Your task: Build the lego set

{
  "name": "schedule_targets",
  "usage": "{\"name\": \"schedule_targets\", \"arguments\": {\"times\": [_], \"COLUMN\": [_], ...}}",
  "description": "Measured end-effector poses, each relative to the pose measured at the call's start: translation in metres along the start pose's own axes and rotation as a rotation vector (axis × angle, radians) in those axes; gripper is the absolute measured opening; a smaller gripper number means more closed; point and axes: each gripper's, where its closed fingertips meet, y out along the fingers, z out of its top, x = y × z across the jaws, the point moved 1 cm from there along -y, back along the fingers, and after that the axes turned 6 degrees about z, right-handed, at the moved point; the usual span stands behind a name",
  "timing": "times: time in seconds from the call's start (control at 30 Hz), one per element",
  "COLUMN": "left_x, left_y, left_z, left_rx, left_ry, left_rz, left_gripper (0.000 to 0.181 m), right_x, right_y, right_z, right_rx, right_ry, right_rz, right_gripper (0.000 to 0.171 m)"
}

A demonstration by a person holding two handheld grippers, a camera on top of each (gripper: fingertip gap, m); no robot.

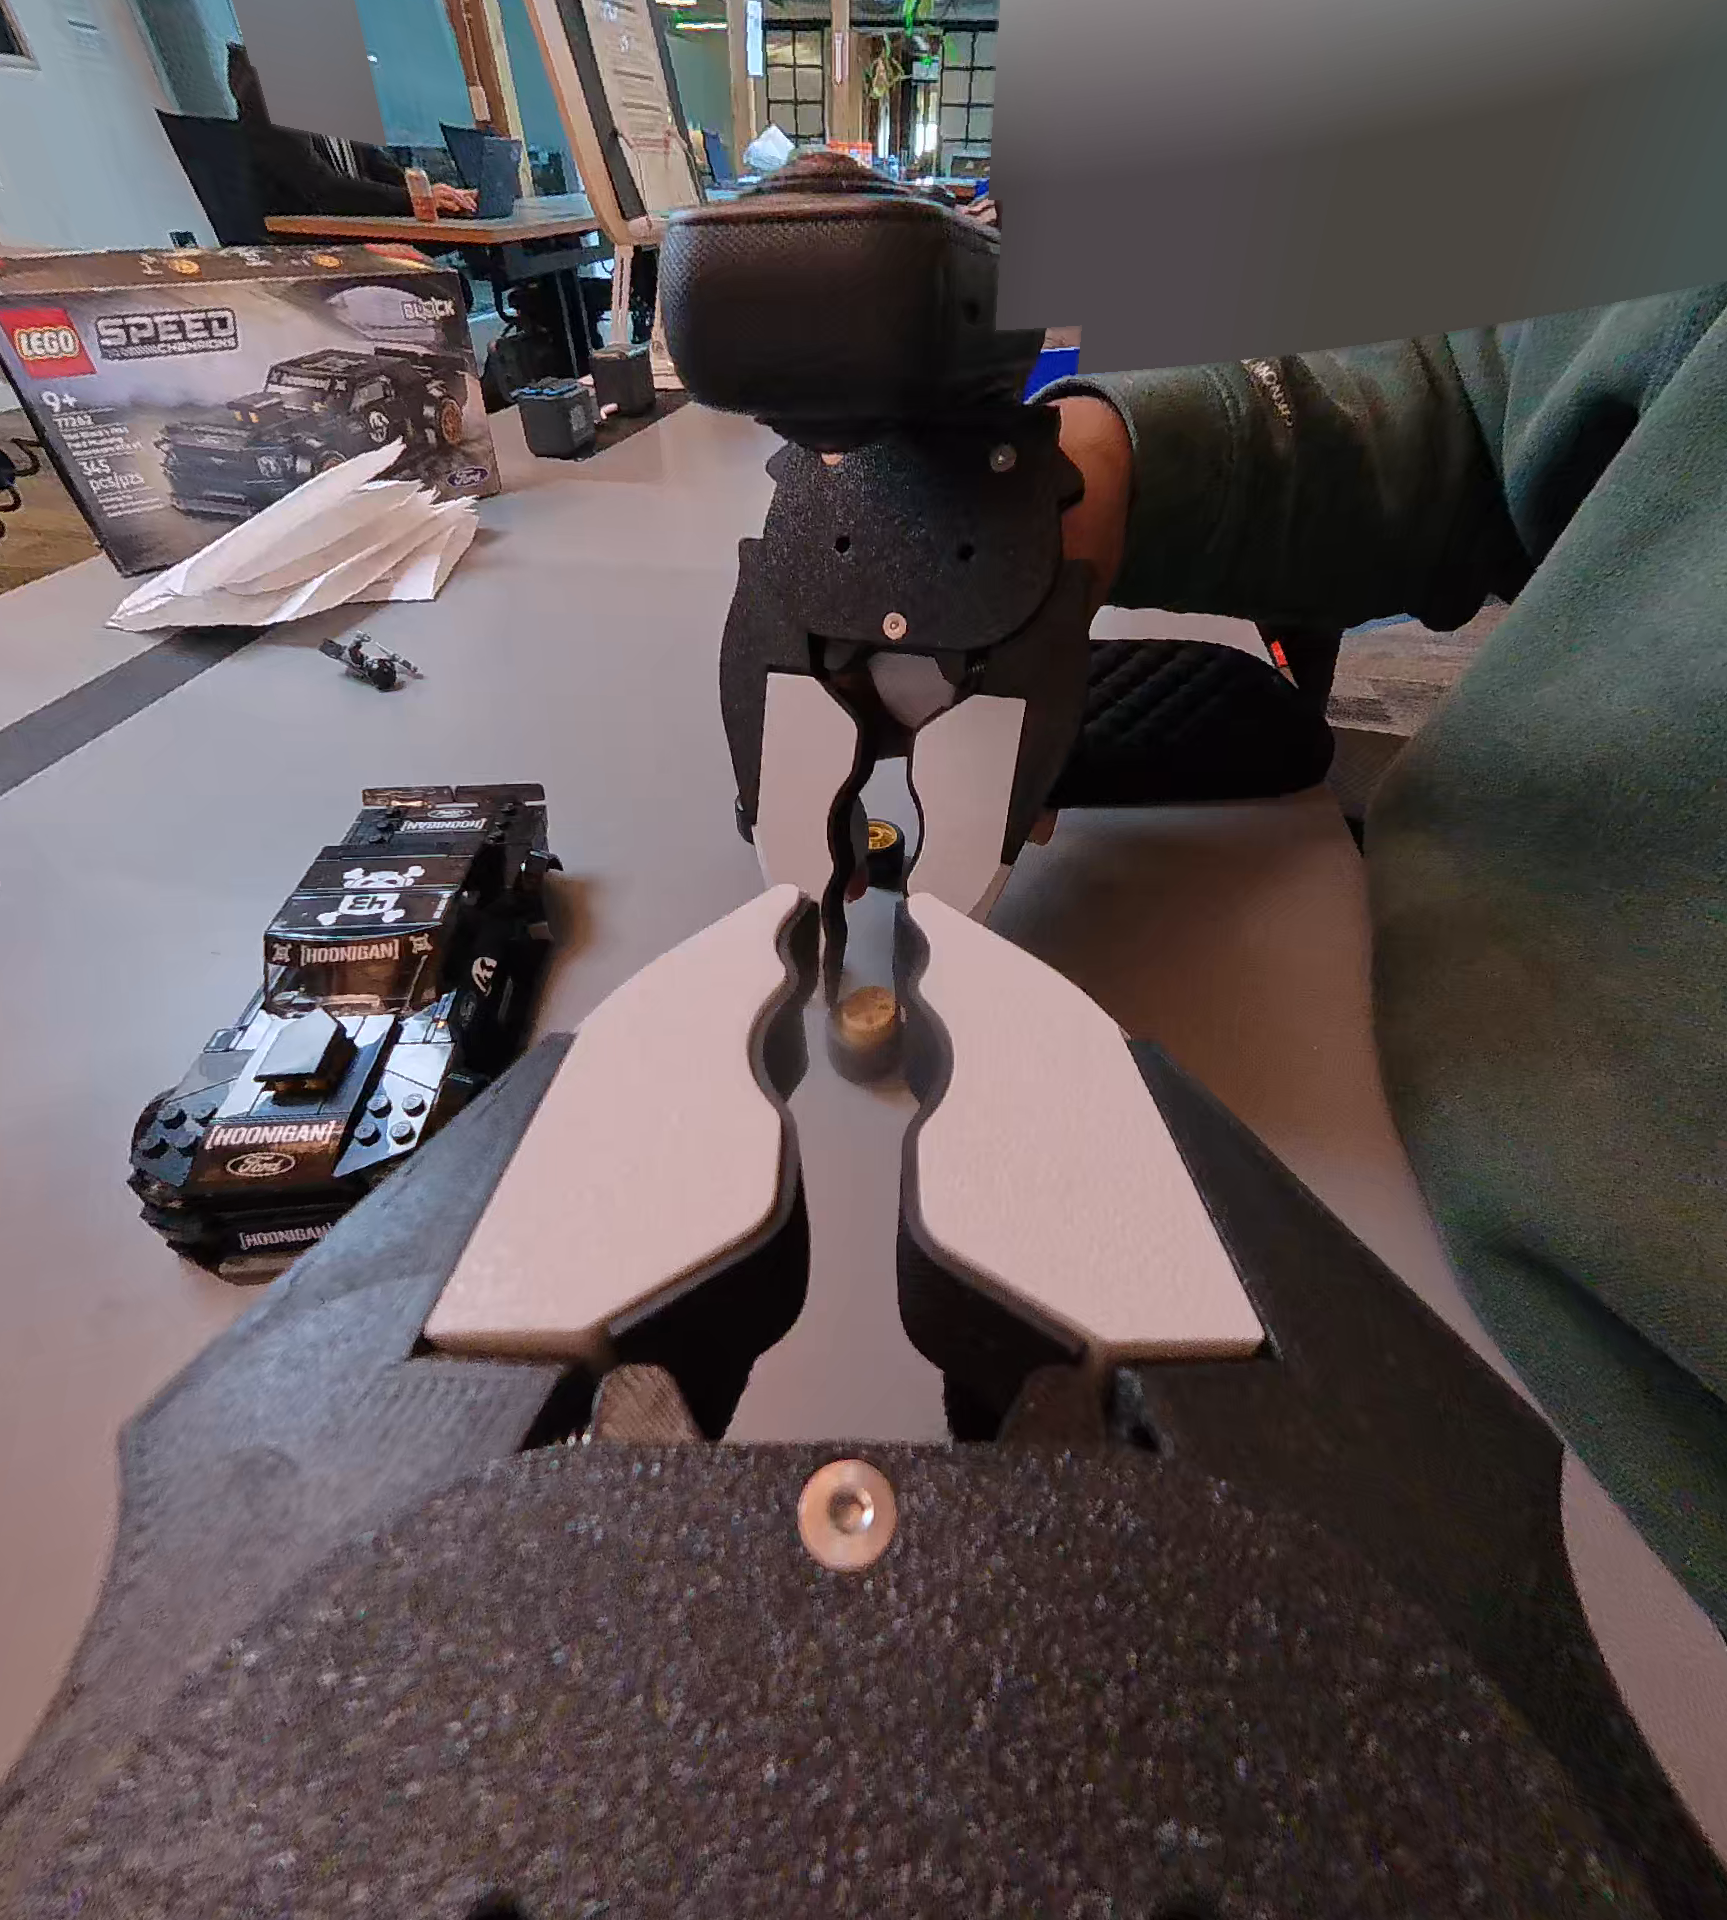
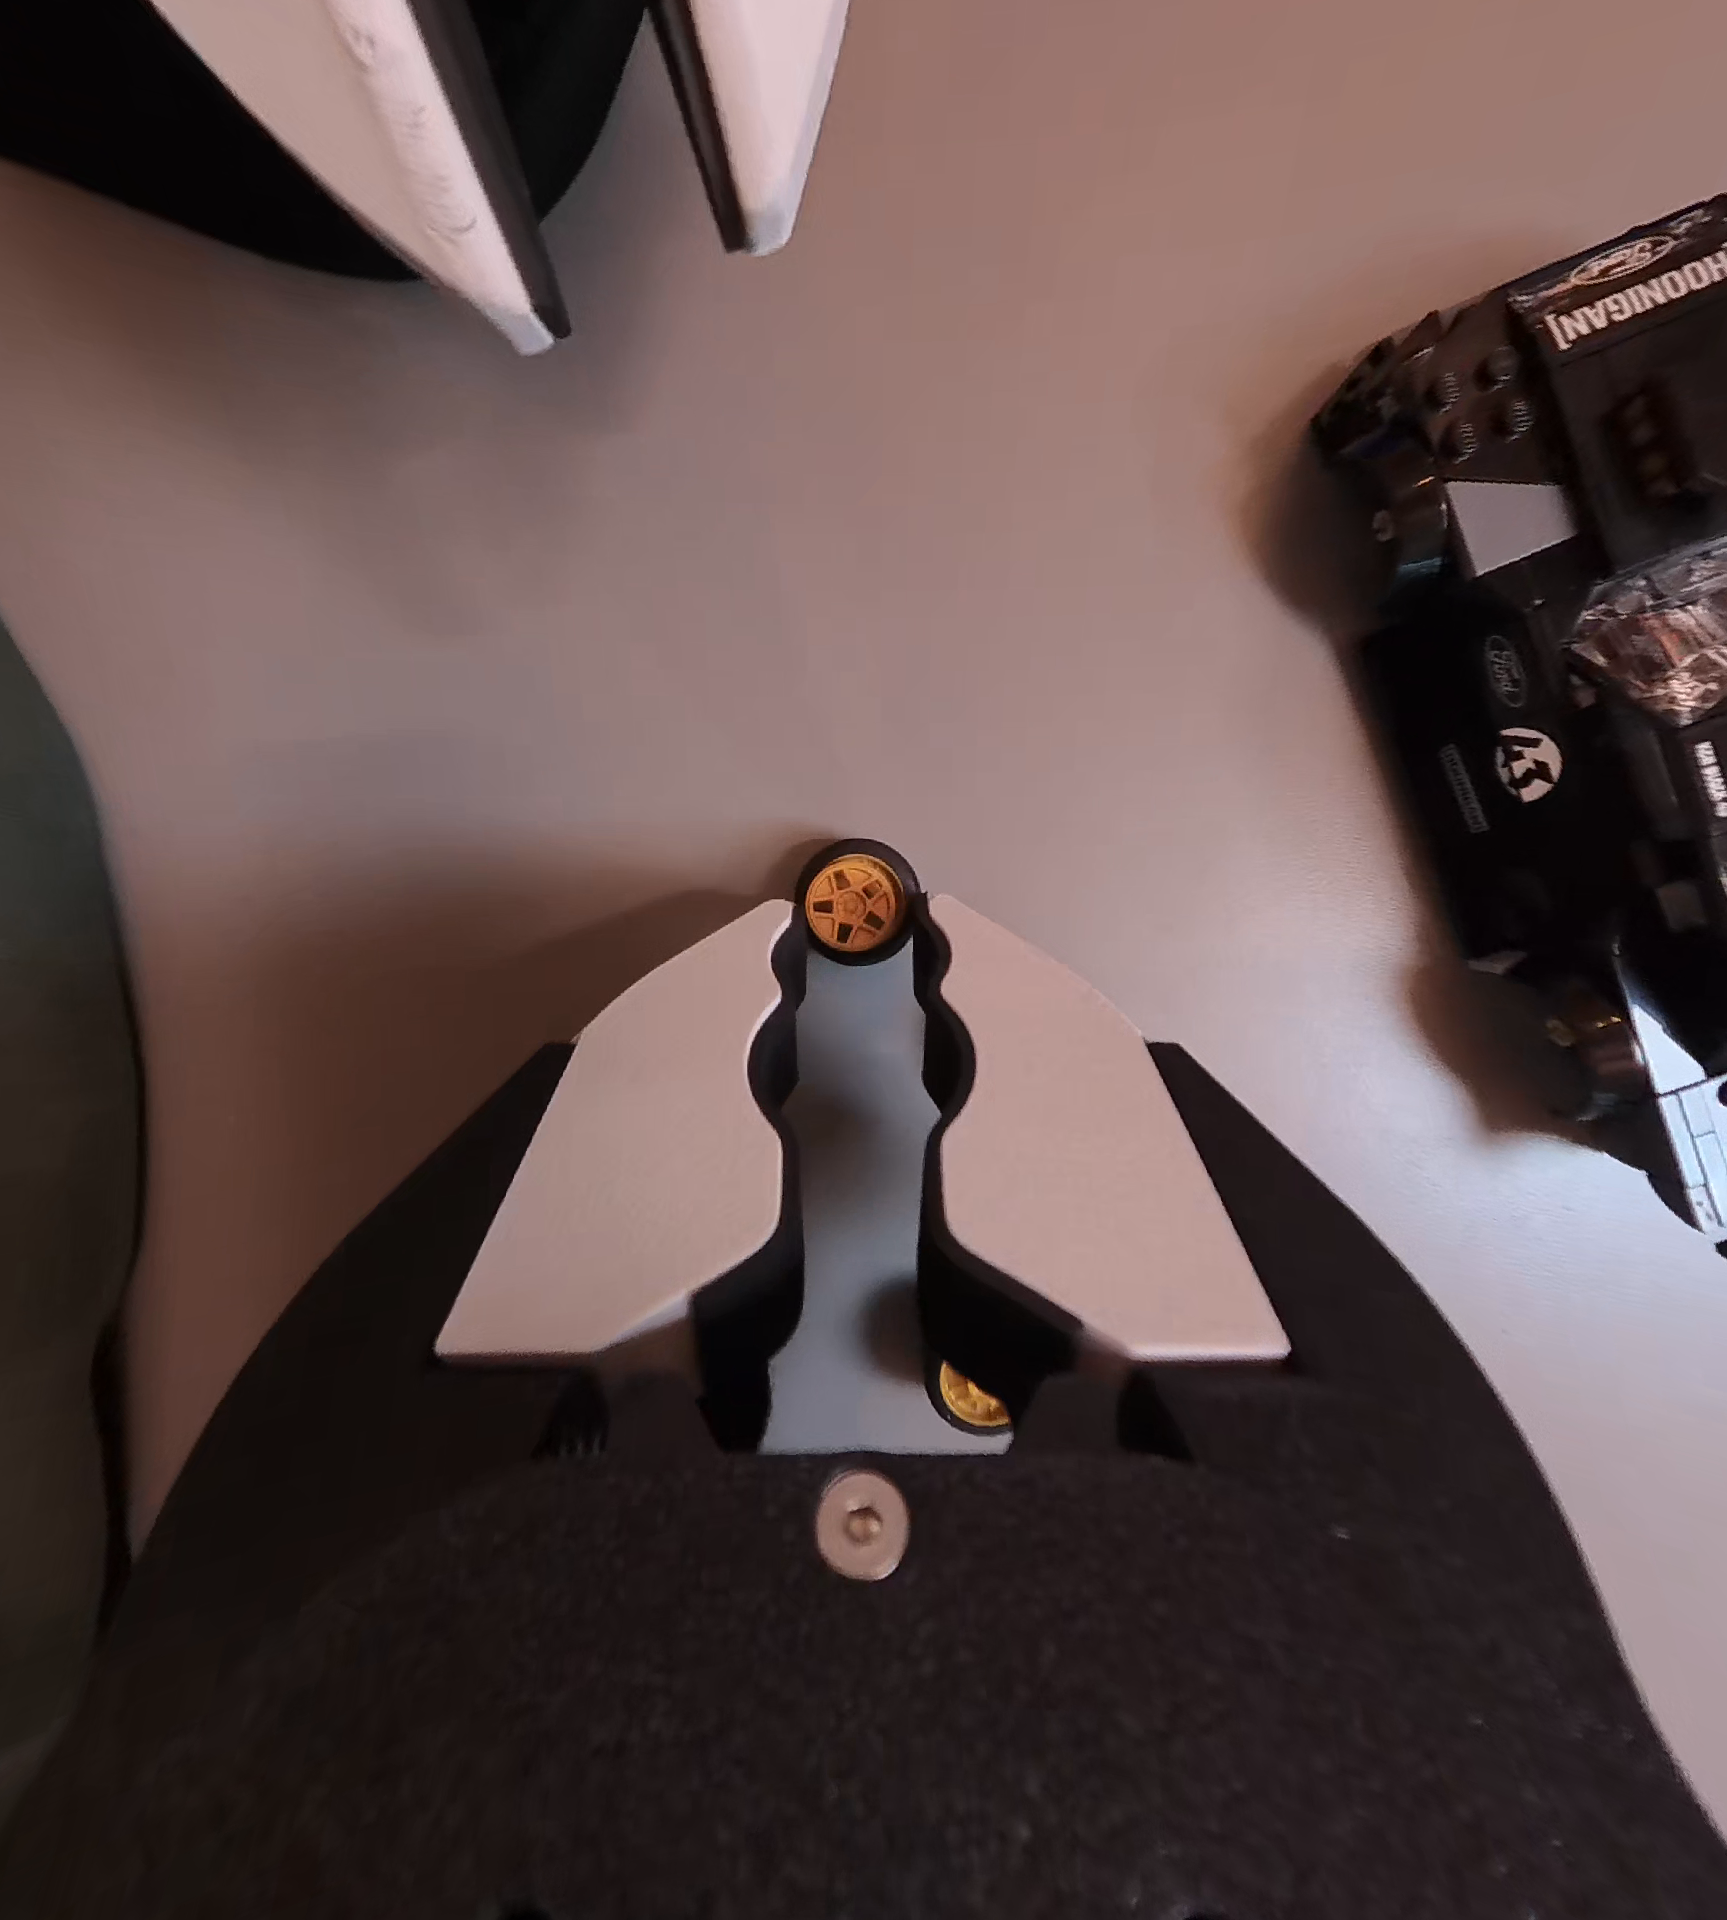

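A small wheel (image 2: pixel 854 902) with a gold hub and black tyre lies flat on the grey table (image 2: pixel 1046 520). My right gripper (image 2: pixel 859 909) points straight down, its two fingertips closed against the tyre's sides. The wheel also shows in the left wrist view (image 1: pixel 864 1023), below the right gripper (image 1: pixel 864 904). A second gold wheel (image 2: pixel 973 1392) lies under the right gripper, and also shows behind its fingers (image 1: pixel 883 840). My left gripper (image 1: pixel 848 914) is open and empty, a short way from the wheel, its fingers (image 2: pixel 485 208) at the top. The black car model (image 1: pixel 350 1029) stands to the left.
The car (image 2: pixel 1617 727) lies right of the right gripper. The set's box (image 1: pixel 246 384), white paper bags (image 1: pixel 319 561) and a small black part (image 1: pixel 371 660) lie at the far left. A person's green sleeve (image 1: pixel 1565 727) fills the right side.
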Motion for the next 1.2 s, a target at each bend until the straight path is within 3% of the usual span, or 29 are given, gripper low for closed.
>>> {"name": "schedule_targets", "arguments": {"times": [1.2], "left_x": [0.013], "left_y": [0.011], "left_z": [-0.023], "left_rx": [-0.141], "left_ry": [0.062], "left_rz": [-0.042], "left_gripper": [0.010], "right_x": [0.001], "right_y": [-0.004], "right_z": [0.006], "right_rx": [0.073], "right_ry": [-0.043], "right_rz": [-0.049], "right_gripper": [0.026]}}
